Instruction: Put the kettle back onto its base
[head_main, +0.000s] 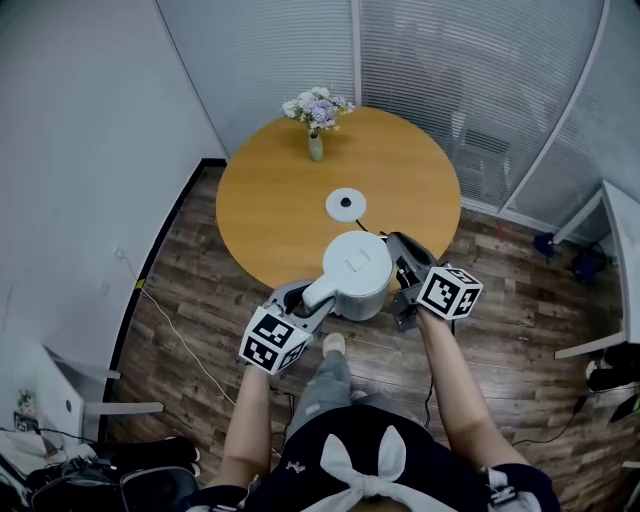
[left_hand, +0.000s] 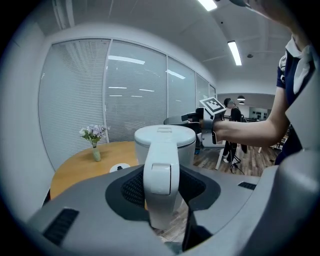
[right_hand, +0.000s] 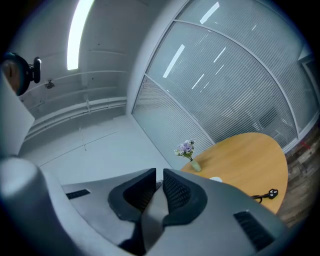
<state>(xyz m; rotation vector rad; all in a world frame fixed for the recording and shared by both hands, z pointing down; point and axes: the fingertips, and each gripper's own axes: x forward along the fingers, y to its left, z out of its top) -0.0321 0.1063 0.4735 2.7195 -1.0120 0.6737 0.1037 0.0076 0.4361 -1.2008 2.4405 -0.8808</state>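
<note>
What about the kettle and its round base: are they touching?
Apart. In the head view, bare wood of the table shows between the kettle and its white base, which lies farther back.

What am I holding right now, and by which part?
The left gripper clamps the white cylindrical electric kettle by its handle, one jaw on each side. The right gripper has its jaws together and holds nothing.
</note>
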